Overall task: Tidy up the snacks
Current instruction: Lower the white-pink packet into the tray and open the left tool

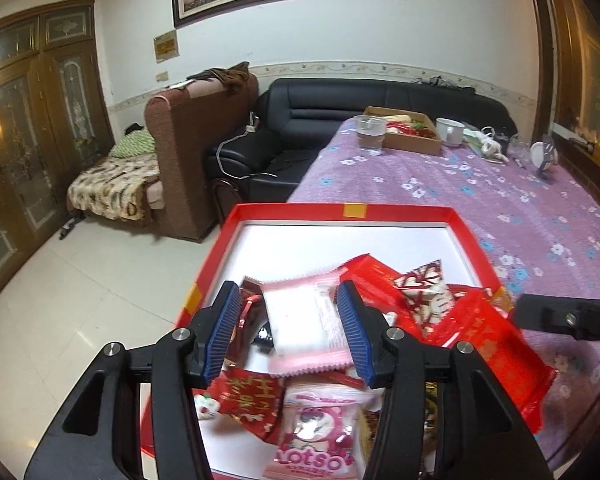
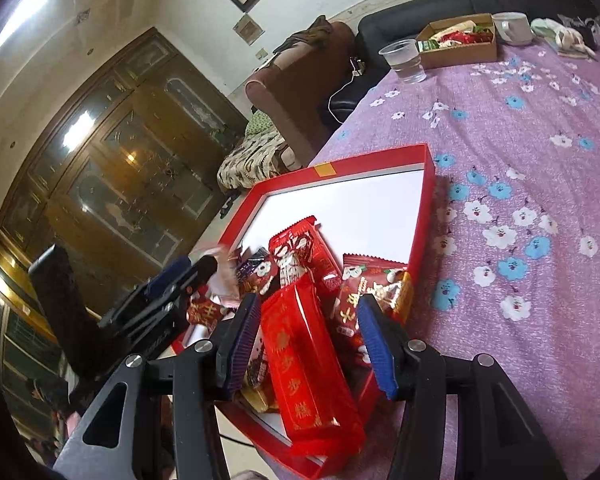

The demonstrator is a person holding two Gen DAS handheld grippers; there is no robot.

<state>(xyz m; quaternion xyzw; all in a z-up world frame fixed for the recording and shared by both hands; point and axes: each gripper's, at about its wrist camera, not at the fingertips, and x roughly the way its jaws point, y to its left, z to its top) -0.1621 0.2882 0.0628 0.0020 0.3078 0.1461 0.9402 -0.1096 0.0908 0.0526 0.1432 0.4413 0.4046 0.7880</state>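
On purple cloth [image 1: 480, 200], pink-white packet [image 1: 300, 316] sits pinched between left hand-held gripper [image 1: 292, 332] pads.

Red tray [image 1: 466, 236], pink wrapper [image 1: 300, 316], purple flowered tablecloth [image 1: 500, 200], black sofa [image 1: 340, 108]

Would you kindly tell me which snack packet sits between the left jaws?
The pale pink packet with zigzag edges; the packets around it are red.

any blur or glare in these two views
Left wrist: the pale pink packet between the fingers is smeared, the red tray rim soft; walls bow from fisheye. Right wrist: the left gripper is blurred, ceiling light glares on the cabinet glass.
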